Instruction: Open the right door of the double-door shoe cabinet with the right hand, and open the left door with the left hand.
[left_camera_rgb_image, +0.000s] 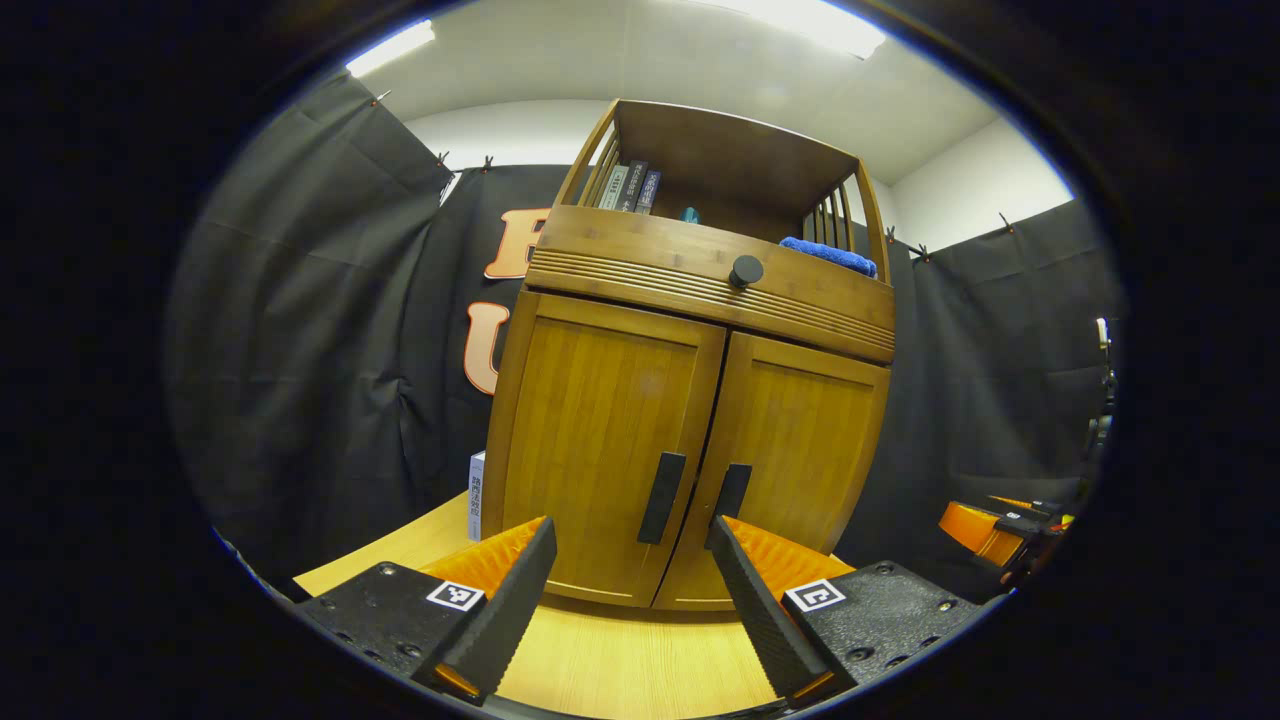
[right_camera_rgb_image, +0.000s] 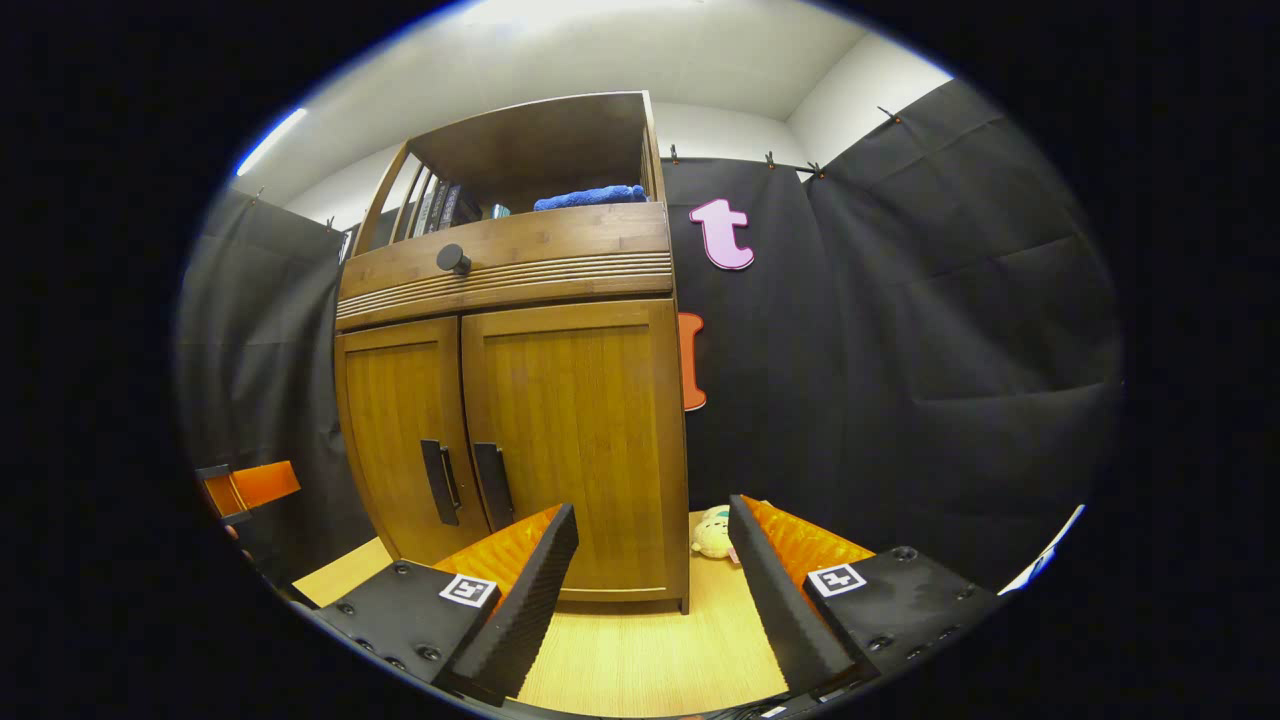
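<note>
A wooden shoe cabinet (left_camera_rgb_image: 690, 300) (right_camera_rgb_image: 520, 290) stands on a light wooden table with both doors closed. The left door (left_camera_rgb_image: 600, 440) (right_camera_rgb_image: 400, 430) and right door (left_camera_rgb_image: 800, 450) (right_camera_rgb_image: 575, 430) each carry a dark vertical handle (left_camera_rgb_image: 661, 497) (left_camera_rgb_image: 732, 502) (right_camera_rgb_image: 440, 482) (right_camera_rgb_image: 493, 486) at the centre seam. My left gripper (left_camera_rgb_image: 630, 570) is open, a short way in front of the two handles. My right gripper (right_camera_rgb_image: 650, 560) is open, facing the cabinet's right front corner. The right gripper (left_camera_rgb_image: 1000, 530) also appears far right in the left gripper view, the left gripper (right_camera_rgb_image: 245, 490) far left in the right gripper view.
A drawer with a round dark knob (left_camera_rgb_image: 746, 270) (right_camera_rgb_image: 452, 259) sits above the doors. The open shelf on top holds books (left_camera_rgb_image: 630, 187) and a blue cloth (left_camera_rgb_image: 830, 254) (right_camera_rgb_image: 590, 197). A small plush toy (right_camera_rgb_image: 712, 533) lies right of the cabinet, a white box (left_camera_rgb_image: 477, 495) to its left.
</note>
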